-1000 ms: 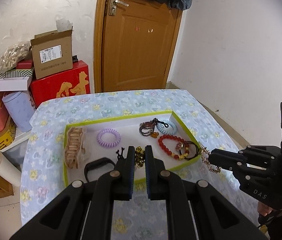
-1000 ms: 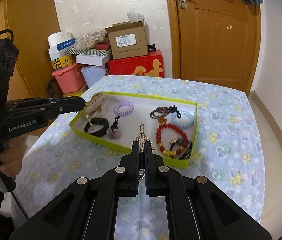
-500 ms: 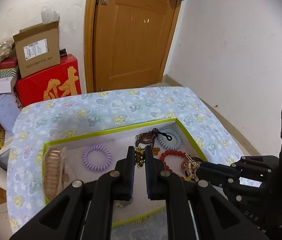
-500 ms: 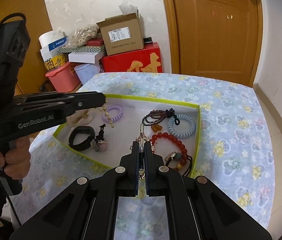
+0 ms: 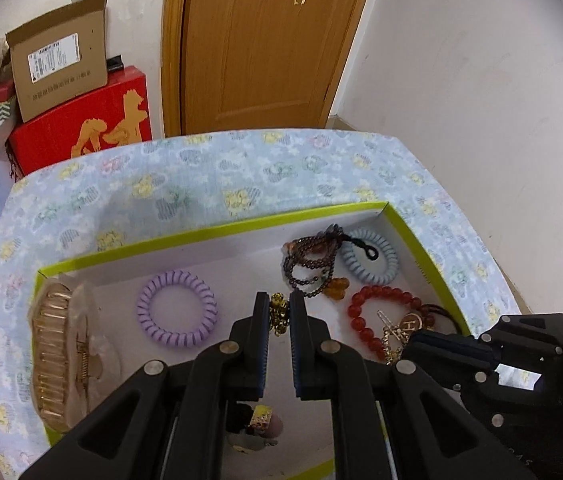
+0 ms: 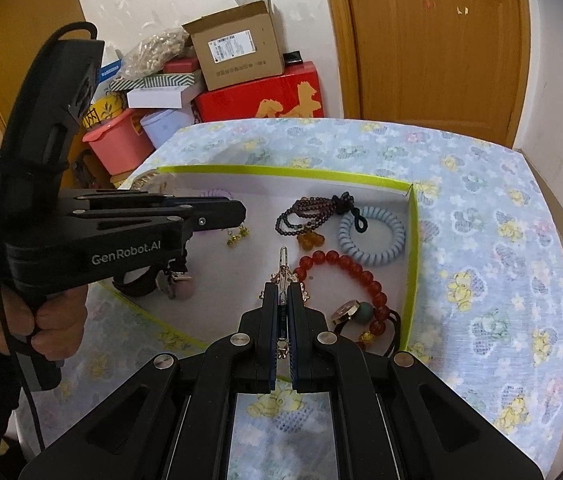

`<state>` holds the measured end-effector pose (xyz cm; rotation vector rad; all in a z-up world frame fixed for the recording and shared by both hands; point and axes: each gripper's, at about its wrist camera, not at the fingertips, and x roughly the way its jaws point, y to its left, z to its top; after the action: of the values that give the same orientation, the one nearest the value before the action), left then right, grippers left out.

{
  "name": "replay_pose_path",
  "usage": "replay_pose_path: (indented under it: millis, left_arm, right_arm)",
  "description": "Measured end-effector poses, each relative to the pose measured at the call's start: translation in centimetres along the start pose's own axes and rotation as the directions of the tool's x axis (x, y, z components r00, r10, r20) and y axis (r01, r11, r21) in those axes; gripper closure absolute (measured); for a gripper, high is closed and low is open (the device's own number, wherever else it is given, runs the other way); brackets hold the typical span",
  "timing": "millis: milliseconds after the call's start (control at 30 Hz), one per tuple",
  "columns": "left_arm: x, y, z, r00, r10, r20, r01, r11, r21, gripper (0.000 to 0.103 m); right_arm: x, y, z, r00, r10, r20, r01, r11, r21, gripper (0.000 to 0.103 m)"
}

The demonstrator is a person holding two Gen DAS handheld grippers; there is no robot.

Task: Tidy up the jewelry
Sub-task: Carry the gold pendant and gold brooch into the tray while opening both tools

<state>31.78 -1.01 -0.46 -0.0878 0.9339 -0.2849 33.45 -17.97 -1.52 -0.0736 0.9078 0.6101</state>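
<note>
White walls [image 5: 461, 80], wooden door [image 5: 265, 40] (closed, seemingly), stacked boxes [image 6: 241, 80] beside it.

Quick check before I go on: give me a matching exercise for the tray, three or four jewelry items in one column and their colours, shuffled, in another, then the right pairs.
Items:
1. coiled hair tie in the middle of the tray
2. coiled hair tie in the tray's far right corner
3. round-bead bracelet
4. small piece pinched in the left gripper

Colours:
A. red
B. gold
C. lilac
D. pale blue

Pairs: 1-C, 2-D, 3-A, 4-B
</note>
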Motion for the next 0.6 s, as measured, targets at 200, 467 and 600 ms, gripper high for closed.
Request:
replay_pose_path:
  millis: [200, 467, 600]
  left_arm:
    - [-0.1, 0.2, 0.0, 1.0, -0.01, 0.008, 0.01, 1.0, -0.009, 0.093]
    - [-1.4, 0.7, 0.1, 0.999, 0.001, 0.04, 0.0, 1.0, -0.024, 0.092]
    - [-1.7, 1.1, -0.3, 0.999, 0.008, 0.045, -0.006, 0.999, -0.037, 0.092]
  right_arm:
    - [0.4, 0.1, 0.0, 1.0, 0.006, -0.013, -0.006, 1.0, -0.003, 0.099]
    - [1.1, 0.9, 0.0, 0.999, 0.021, -0.033, -0.022, 1.0, -0.02, 0.099]
    - [1.9, 1.0, -0.1, 0.998, 0.02, -0.057, -0.021, 1.0, -0.023, 0.099]
